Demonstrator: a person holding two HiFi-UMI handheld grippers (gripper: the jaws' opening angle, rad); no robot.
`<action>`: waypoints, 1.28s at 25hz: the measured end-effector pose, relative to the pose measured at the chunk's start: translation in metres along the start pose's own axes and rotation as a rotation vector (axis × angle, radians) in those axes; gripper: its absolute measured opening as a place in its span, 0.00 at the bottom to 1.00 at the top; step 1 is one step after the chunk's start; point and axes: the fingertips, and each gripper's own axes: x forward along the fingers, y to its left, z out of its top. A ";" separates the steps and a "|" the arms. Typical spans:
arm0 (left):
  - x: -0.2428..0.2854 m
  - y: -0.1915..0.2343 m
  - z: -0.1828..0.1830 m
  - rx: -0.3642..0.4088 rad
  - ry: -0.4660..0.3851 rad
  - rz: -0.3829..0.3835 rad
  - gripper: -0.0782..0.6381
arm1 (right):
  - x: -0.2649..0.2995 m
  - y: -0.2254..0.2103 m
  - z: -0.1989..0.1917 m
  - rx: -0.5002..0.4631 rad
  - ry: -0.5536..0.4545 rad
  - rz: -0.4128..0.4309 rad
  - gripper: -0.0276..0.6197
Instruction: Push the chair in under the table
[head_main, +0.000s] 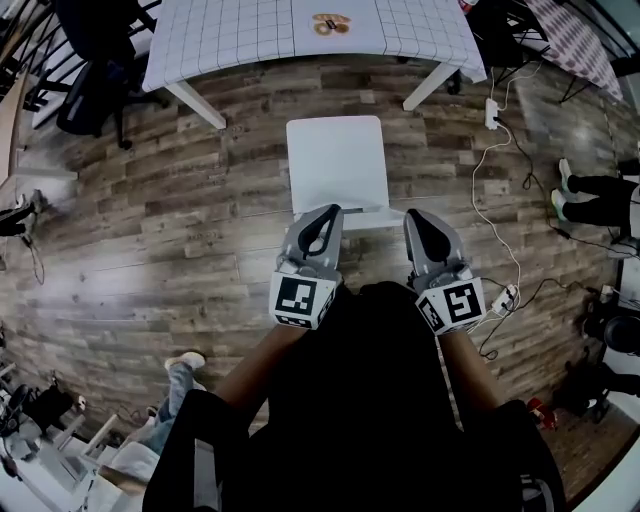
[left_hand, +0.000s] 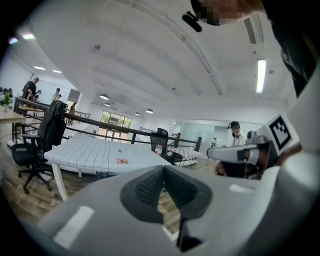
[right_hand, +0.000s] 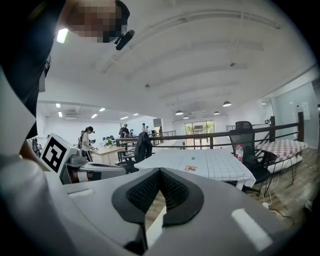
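Note:
The white chair (head_main: 336, 160) stands on the wood floor just short of the table (head_main: 240, 35), which has a white grid cloth. The chair's back rail is nearest me. My left gripper (head_main: 328, 211) is shut, its tip at the back rail left of middle; contact cannot be told. My right gripper (head_main: 415, 216) is shut too, its tip beside the rail's right end. Neither holds anything. In the left gripper view the shut gripper (left_hand: 164, 169) points at the table (left_hand: 95, 154). The right gripper view shows the right gripper (right_hand: 160, 171) shut, facing the table (right_hand: 205, 165).
A small orange item (head_main: 330, 24) lies on the table. A black office chair (head_main: 95, 70) stands at the table's left. A power strip and cables (head_main: 492, 112) run along the floor at the right, near a person's feet (head_main: 580, 195). Another foot (head_main: 182, 362) is at lower left.

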 end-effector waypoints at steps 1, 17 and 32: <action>0.003 0.005 0.000 0.011 0.010 -0.005 0.12 | 0.004 -0.002 -0.001 0.002 0.009 -0.010 0.04; 0.032 0.005 -0.050 0.042 0.237 -0.091 0.12 | 0.043 -0.026 -0.032 0.085 0.131 0.115 0.04; 0.039 -0.012 -0.186 0.308 0.784 -0.351 0.40 | 0.056 0.016 -0.210 -0.537 0.690 0.605 0.30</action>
